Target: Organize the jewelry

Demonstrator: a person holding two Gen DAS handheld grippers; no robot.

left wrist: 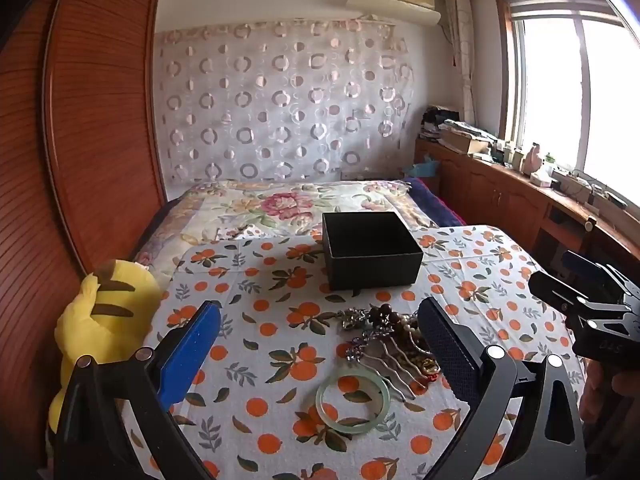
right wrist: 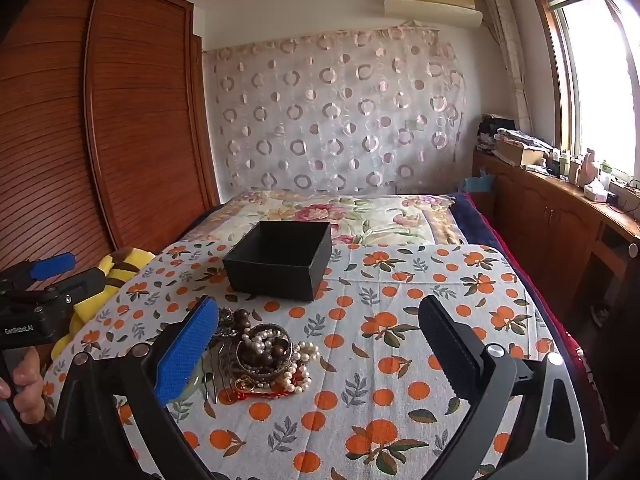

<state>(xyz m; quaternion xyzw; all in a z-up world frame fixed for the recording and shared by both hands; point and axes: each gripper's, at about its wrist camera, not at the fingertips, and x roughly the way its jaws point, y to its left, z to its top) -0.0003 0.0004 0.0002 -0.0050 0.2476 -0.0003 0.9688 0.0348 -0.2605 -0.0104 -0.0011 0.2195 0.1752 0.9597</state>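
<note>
A pile of jewelry lies on the orange-print cloth: dark wooden beads, a silver hair comb, and a pale green jade bangle in front. In the right wrist view the pile shows a metal bangle, pearls and a red cord. An open, empty black box stands behind it and also shows in the right wrist view. My left gripper is open above the bangle. My right gripper is open, just right of the pile.
A yellow striped plush toy sits at the table's left edge. A floral bed lies behind the table, a wooden wardrobe to the left, and a cluttered wooden cabinet under the window to the right.
</note>
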